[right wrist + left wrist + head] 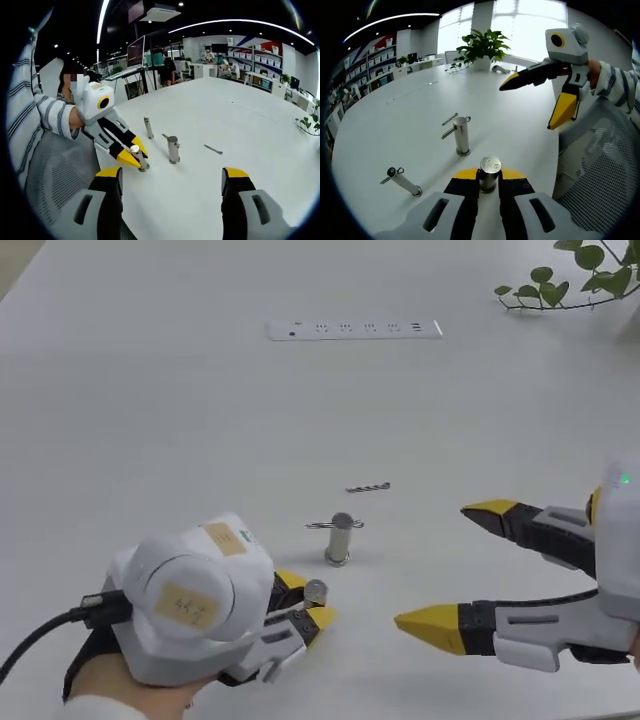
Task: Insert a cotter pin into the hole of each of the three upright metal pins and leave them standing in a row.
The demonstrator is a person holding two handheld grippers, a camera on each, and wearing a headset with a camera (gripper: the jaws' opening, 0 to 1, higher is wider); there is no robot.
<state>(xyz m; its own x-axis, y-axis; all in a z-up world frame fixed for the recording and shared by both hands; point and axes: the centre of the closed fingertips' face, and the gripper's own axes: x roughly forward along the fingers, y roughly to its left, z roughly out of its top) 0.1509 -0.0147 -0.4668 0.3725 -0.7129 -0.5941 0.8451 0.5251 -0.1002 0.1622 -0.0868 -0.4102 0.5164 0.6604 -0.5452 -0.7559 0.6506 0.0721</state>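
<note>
Your left tool [308,602] is clamped on the bare silver steel pin [490,171], upright near you on the white desk [150,420]. Your right tool [431,565] hangs with its jaws wide apart. The neighbouring steel pin [461,136] and the third steel pin [402,181] already carry cotter pins. Next, I judge, you need to pinch the loose wire cotter pin [368,487] lying farther off and thread it through. The desk is smooth and glossy, in an open office.

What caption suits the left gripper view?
Left claw shut on an upright metal pin; right claw open over the white table.
</note>
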